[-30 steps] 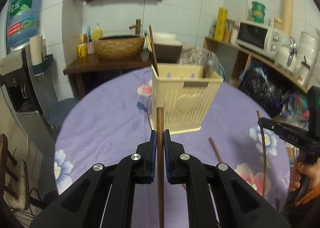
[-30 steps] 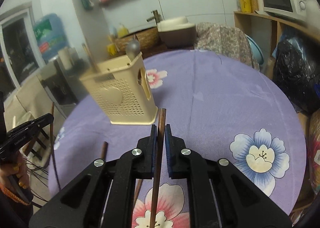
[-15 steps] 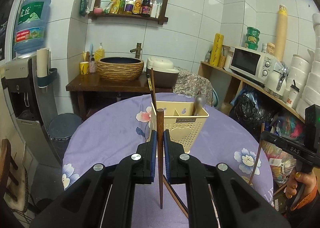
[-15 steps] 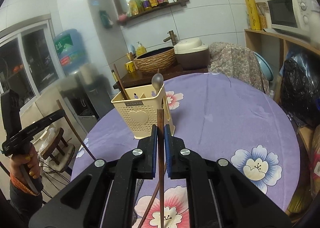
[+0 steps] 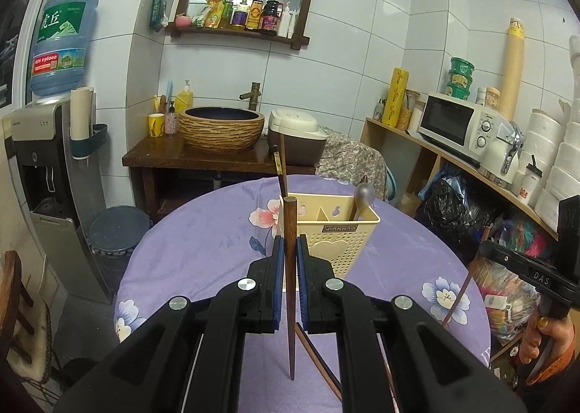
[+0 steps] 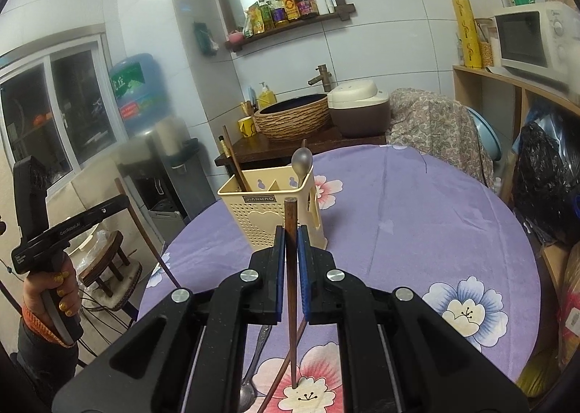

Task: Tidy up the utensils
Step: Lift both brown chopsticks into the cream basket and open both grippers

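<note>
Both of my grippers are clamped down tight right now, each on one brown wooden chopstick. The left gripper point(image 5: 290, 260) has its blue pads nearly together with only the chopstick point(image 5: 290, 286) between them — the stick stands close to upright, thick end up, thin tip hanging free above the purple flowered tablecloth point(image 5: 203, 250). Same story on the right gripper point(image 6: 291, 257): pads pinched narrow around its own chopstick point(image 6: 291, 289), thin tip pointing down over a pink flower print.

The cream utensil holder point(image 5: 344, 242) sits on the table just beyond both sets of fingers, not touching either stick. It already has a couple of chopsticks point(image 5: 282, 166) in its left compartment and a metal spoon point(image 5: 363, 193) in the right one. Another spoon point(image 6: 253, 358) and a loose chopstick point(image 6: 281, 369) lie on the cloth under my right gripper.
</note>
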A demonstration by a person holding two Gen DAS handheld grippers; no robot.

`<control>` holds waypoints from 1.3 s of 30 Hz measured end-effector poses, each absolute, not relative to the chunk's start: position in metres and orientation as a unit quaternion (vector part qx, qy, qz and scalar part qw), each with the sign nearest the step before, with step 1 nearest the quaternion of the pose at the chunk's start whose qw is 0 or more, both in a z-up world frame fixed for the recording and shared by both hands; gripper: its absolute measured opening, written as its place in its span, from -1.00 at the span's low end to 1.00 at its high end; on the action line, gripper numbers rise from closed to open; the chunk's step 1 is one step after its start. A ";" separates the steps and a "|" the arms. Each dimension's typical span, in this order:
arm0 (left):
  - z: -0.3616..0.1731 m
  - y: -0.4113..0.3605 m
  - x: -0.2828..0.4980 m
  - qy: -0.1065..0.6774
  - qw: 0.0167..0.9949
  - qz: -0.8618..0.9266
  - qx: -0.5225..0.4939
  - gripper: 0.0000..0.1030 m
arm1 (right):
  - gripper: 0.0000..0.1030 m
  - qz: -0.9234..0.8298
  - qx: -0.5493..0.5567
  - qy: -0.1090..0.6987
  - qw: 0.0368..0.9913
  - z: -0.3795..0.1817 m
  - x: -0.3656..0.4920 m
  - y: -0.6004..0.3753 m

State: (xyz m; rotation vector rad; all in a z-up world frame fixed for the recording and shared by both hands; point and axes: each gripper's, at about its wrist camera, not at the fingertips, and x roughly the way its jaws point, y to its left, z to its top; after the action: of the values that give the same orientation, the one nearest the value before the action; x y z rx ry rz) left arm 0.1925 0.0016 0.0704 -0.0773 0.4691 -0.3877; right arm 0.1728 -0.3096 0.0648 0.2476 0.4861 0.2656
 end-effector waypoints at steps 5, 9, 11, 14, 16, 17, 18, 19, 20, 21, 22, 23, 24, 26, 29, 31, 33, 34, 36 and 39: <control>0.073 0.002 0.193 0.230 0.953 -0.192 -0.041 -0.84 | -0.85 0.132 0.125 0.237 0.954 0.067 0.172 -0.310; 0.074 0.002 0.193 0.230 0.953 -0.194 -0.041 -0.84 | -0.84 0.135 0.126 0.234 0.954 0.071 0.171 -0.311; 0.075 0.003 0.194 0.231 0.952 -0.197 -0.043 -0.84 | -0.85 0.138 0.126 0.234 0.954 0.073 0.171 -0.311; 0.082 0.003 0.199 0.233 0.950 -0.201 -0.047 -0.84 | -0.84 0.143 0.124 0.233 0.954 0.081 0.175 -0.309; 0.097 0.001 0.204 0.225 0.952 -0.204 -0.046 -0.84 | -0.85 0.148 0.123 0.226 0.955 0.092 0.180 -0.308; 0.105 -0.001 0.207 0.219 0.953 -0.205 -0.044 -0.84 | -0.85 0.151 0.121 0.221 0.956 0.101 0.184 -0.307; 0.113 -0.004 0.210 0.214 0.954 -0.206 -0.042 -0.84 | -0.85 0.153 0.119 0.216 0.957 0.109 0.187 -0.305; 0.129 -0.007 0.215 0.206 0.955 -0.208 -0.041 -0.84 | -0.84 0.155 0.118 0.209 0.958 0.121 0.192 -0.304; 0.143 -0.008 0.221 0.198 0.956 -0.210 -0.046 -0.84 | -0.85 0.157 0.115 0.196 0.961 0.137 0.199 -0.302; 0.160 -0.010 0.227 0.187 0.958 -0.210 -0.056 -0.84 | -0.85 0.155 0.115 0.186 0.963 0.150 0.204 -0.299; 0.171 -0.011 0.233 0.178 0.959 -0.209 -0.063 -0.84 | -0.85 0.153 0.115 0.172 0.966 0.164 0.210 -0.297; 0.187 -0.015 0.242 0.166 0.963 -0.203 -0.067 -0.84 | -0.85 0.151 0.114 0.157 0.969 0.183 0.218 -0.295; 0.200 -0.020 0.250 0.156 0.965 -0.199 -0.067 -0.84 | -0.85 0.149 0.115 0.149 0.971 0.194 0.224 -0.293; 0.217 -0.030 0.265 0.143 0.969 -0.190 -0.075 -0.84 | -0.85 0.131 0.111 0.122 0.978 0.221 0.239 -0.288; 0.219 -0.045 0.284 0.140 0.971 -0.178 -0.081 -0.84 | -0.84 0.112 0.114 0.094 0.983 0.233 0.256 -0.283; 0.205 -0.059 0.295 0.147 0.973 -0.166 -0.064 -0.84 | -0.84 0.097 0.100 0.095 0.986 0.227 0.269 -0.277; 0.183 -0.069 0.302 0.152 0.975 -0.157 -0.050 -0.84 | -0.84 0.085 0.089 0.104 0.987 0.207 0.284 -0.270; 0.172 -0.072 0.304 0.156 0.974 -0.158 -0.046 -0.84 | -0.84 0.085 0.090 0.111 0.986 0.199 0.289 -0.269; 0.151 -0.076 0.305 0.171 0.971 -0.161 -0.036 -0.84 | -0.84 0.088 0.093 0.138 0.982 0.174 0.302 -0.266; 0.122 -0.077 0.306 0.187 0.970 -0.157 -0.020 -0.84 | -0.84 0.083 0.086 0.166 0.979 0.144 0.313 -0.264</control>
State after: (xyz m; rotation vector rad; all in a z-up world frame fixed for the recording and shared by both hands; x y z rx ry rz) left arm 0.3056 -0.0766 0.1220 -0.0404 0.3771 -0.3170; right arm 0.3132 -0.2638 0.1439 0.1736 0.3345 0.1664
